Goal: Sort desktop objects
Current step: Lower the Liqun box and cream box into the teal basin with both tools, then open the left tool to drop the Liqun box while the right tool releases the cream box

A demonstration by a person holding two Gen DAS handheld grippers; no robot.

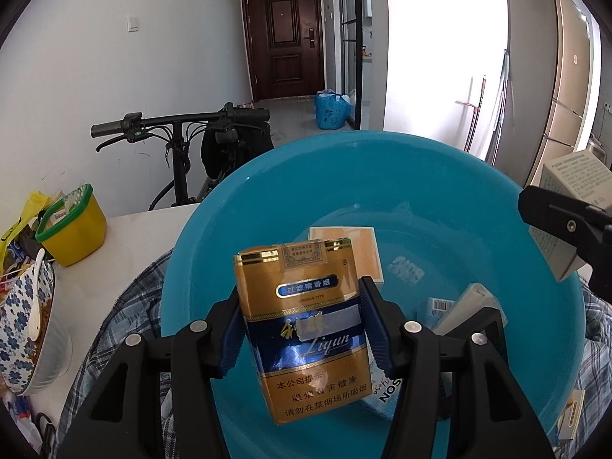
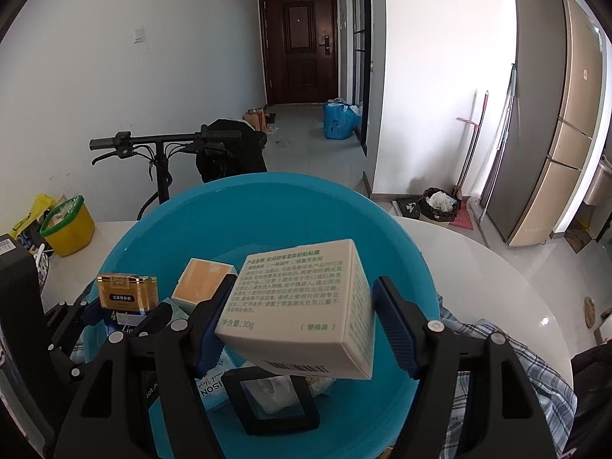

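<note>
A gold-and-blue cigarette pack (image 1: 306,363) stands upright in my left gripper (image 1: 300,298), whose blue pads press its two sides, above the blue basin (image 1: 382,176). My right gripper (image 2: 306,287) is shut on a white carton with green print (image 2: 298,306), held tilted over the same basin (image 2: 267,210). The left wrist view shows that carton (image 1: 570,183) at the far right edge. The right wrist view shows the cigarette pack (image 2: 128,294) at the left. In the basin lie an orange-faced box (image 2: 202,279), a light blue packet (image 2: 214,386), a black framed case (image 2: 271,401) and a blister strip (image 1: 405,269).
The basin rests on a plaid cloth (image 1: 126,306) on a white table (image 2: 478,267). To the left stand a yellow tub with a green rim (image 1: 72,225) and a blue-flowered bowl with a white spoon (image 1: 23,325). A bicycle (image 1: 179,122) is parked behind the table.
</note>
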